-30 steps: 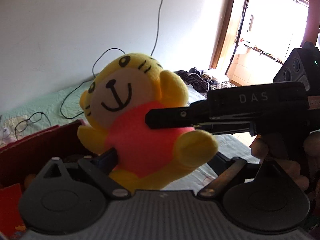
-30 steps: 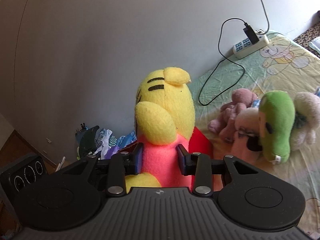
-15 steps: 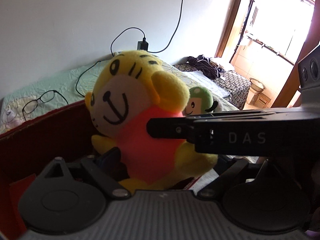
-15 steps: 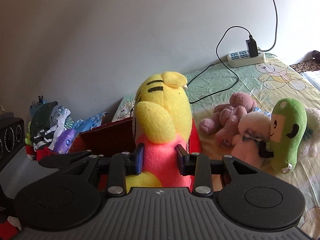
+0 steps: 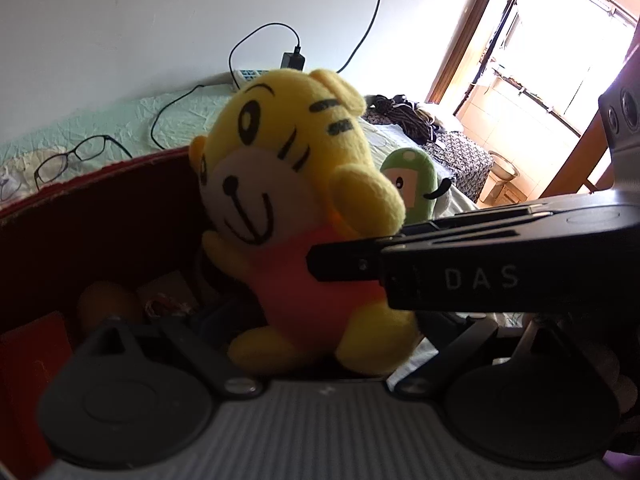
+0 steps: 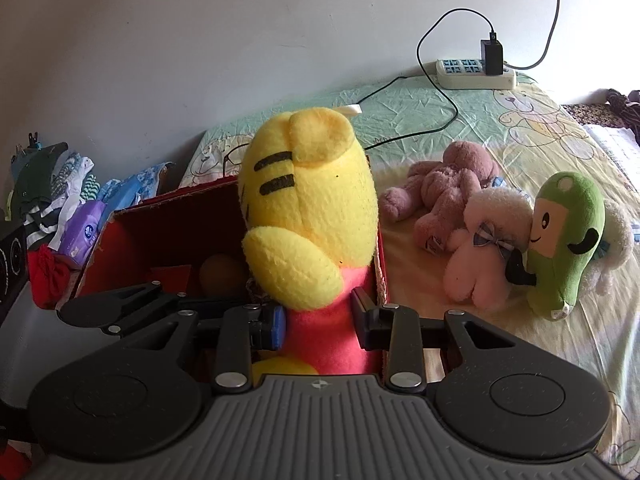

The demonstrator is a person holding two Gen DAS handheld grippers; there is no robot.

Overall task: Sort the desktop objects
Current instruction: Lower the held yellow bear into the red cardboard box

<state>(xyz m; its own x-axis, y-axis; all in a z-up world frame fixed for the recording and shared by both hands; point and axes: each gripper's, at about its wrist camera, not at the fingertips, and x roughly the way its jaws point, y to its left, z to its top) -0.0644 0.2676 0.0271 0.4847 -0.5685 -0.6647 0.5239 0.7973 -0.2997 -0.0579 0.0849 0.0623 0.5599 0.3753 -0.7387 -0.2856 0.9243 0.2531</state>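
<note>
Tiger plush (image 5: 296,208) face, left view only

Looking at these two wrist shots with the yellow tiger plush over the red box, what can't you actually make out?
- Left gripper's fingertips: left wrist view, hidden behind the tiger plush.
- Red box contents: right wrist view, mostly blocked by the plush and the right gripper.
- White plush: right wrist view, largely behind the green plush.
- Outside the doorway: left wrist view, washed out.
</note>
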